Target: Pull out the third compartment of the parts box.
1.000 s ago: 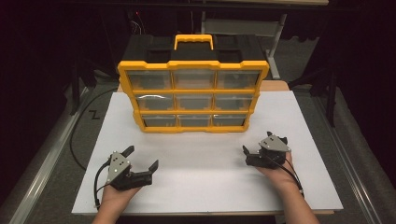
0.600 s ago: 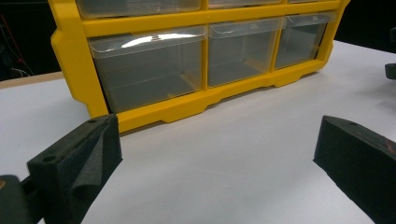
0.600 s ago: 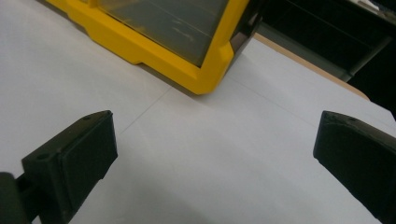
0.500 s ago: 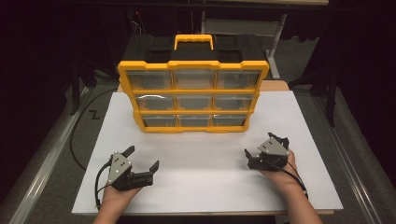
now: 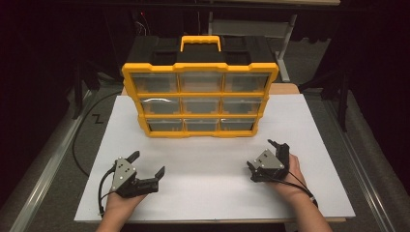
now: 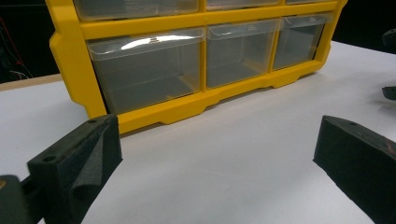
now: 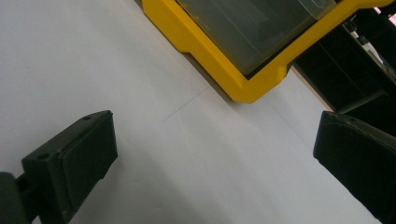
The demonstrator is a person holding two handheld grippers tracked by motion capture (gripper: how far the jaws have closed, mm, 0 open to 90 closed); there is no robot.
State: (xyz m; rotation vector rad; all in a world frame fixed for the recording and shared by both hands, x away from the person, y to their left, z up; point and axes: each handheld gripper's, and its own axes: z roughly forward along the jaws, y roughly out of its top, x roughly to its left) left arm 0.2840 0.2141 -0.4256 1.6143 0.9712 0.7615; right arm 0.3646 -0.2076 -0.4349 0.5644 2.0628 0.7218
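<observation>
Here, both claws gape empty near the worktop's (image 5: 203, 159) front edge, left claw (image 5: 147, 163) and right claw (image 5: 261, 154), facing the yellow drawer organizer (image 5: 200, 99) at the back.

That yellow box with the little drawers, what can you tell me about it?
The organiser box stands upright on the white tabletop, toward its far side, drawers facing the person. Its frame looks like yellow plastic, with a black top and back and a yellow carry handle. Nine clear drawers sit in three rows of three, all pushed in; the bottom ones look empty in the left gripper view. Nothing touches it but the table: both tools rest apart in front of it.
</observation>
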